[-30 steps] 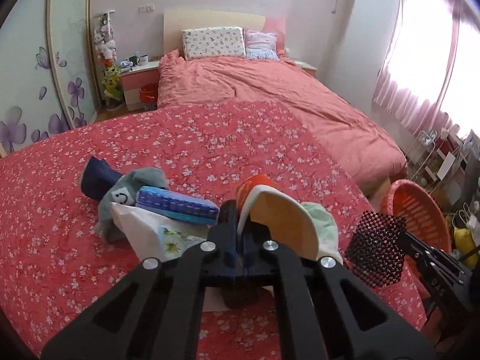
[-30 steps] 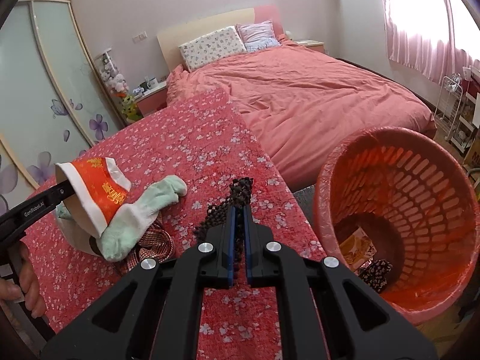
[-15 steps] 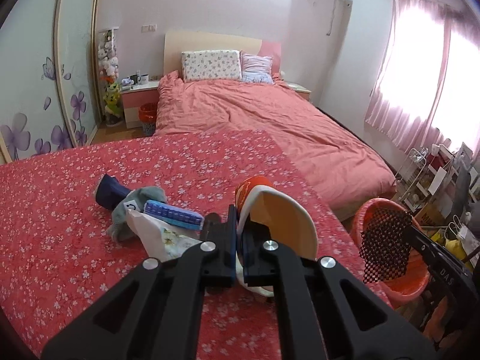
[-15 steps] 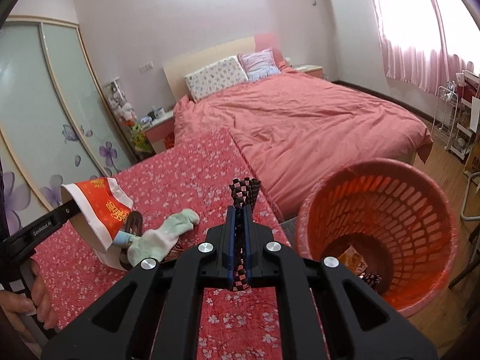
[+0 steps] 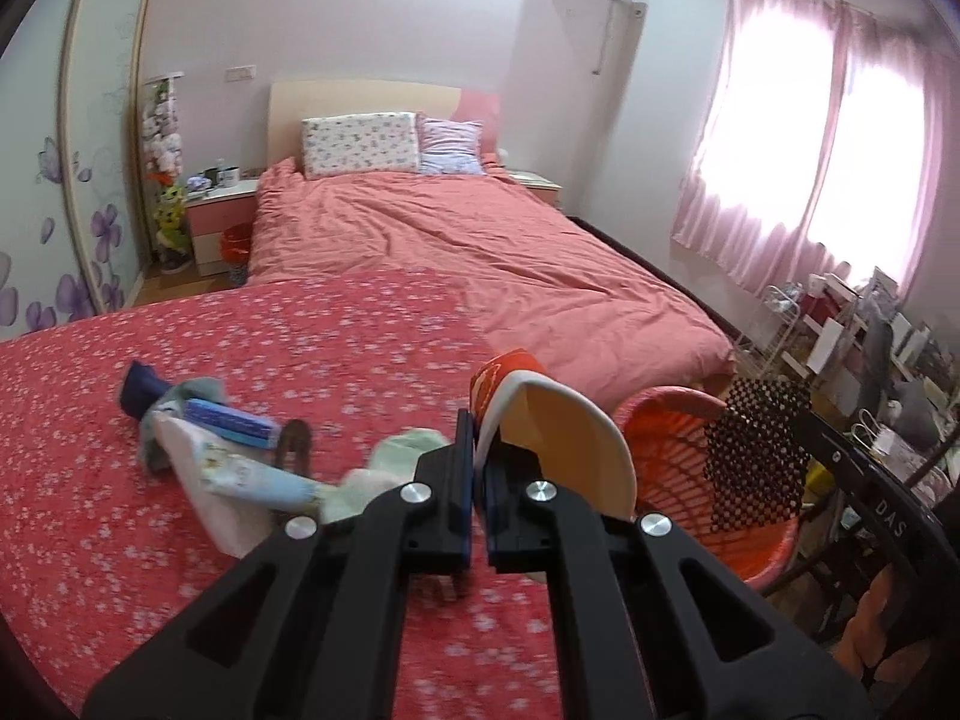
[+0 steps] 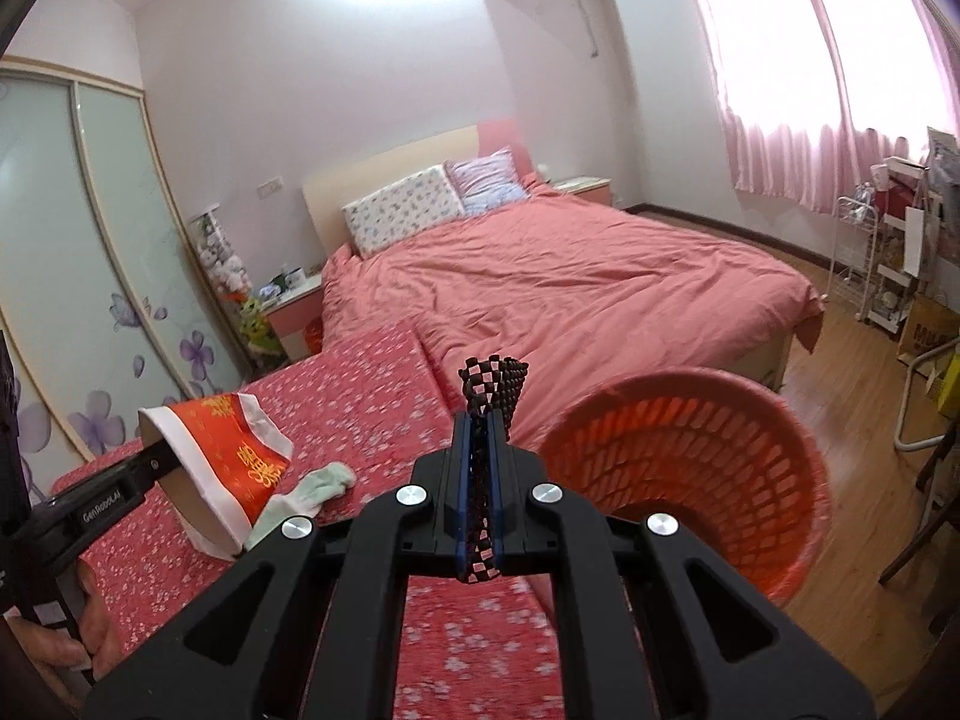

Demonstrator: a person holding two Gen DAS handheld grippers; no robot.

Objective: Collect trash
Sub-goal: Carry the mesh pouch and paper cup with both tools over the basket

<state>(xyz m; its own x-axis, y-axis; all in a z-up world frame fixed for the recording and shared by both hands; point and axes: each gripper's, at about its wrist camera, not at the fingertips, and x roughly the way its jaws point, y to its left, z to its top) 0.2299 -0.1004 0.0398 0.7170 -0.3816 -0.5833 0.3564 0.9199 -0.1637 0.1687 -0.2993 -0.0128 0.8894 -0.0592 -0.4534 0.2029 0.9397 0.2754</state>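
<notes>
My left gripper [image 5: 477, 456] is shut on the rim of a red-and-white paper cup [image 5: 564, 444], held tilted above the red floral table [image 5: 300, 348]. From the right wrist view the same cup [image 6: 222, 456] hangs at the left on that gripper's finger. My right gripper [image 6: 478, 427] is shut on a black-and-white checkered mesh piece [image 6: 493, 387], which sticks up past its fingertips. The mesh piece [image 5: 757, 450] hangs over the near side of the orange basket [image 5: 666, 450]. This basket [image 6: 690, 462] stands on the floor just right of the table's edge.
A pale green sock [image 5: 396, 459] lies on the table with a blue packet [image 5: 231, 420], a tissue pack [image 5: 240, 480] and a grey sock beside it. A pink bed [image 6: 570, 300] lies beyond. A white wire rack [image 6: 870, 264] and boxes stand at the right.
Both grippers have risen and drawn back with the cup and the mesh piece still gripped. The cup has lifted off the pile of socks. The basket now sits lower and closer.
</notes>
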